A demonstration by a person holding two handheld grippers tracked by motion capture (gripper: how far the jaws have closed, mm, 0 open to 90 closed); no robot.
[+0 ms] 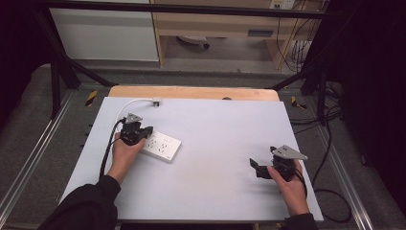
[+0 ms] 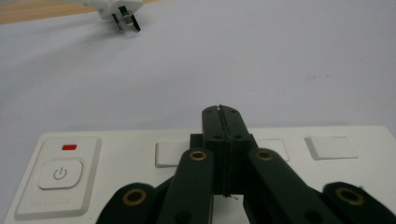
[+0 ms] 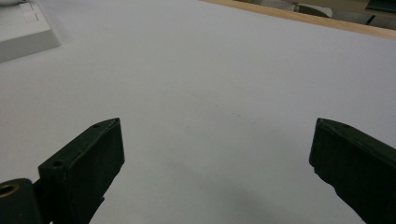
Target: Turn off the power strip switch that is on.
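White-topped bench is seen under both tongs. Power strip is pressed under closed, empty left tongs; plug lies beyond. Right tongs are held wide, empty, well apart. Strip should probably be steadied while plug is fetched.

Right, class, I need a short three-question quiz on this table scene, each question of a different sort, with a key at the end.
1. True or false: the left hand-held gripper, poised over the white power strip, has its jaws closed.
2. Multiple choice: the right hand-held gripper is (a) gripping the plug, (b) open over the bare white mat, (c) closed on the strip.
3. Short answer: where does the unplugged white plug lie?

Key: 1 true. 2 b. 3 on the mat near the far edge, beyond the power strip, its cord curving back toward the left hand-held gripper.
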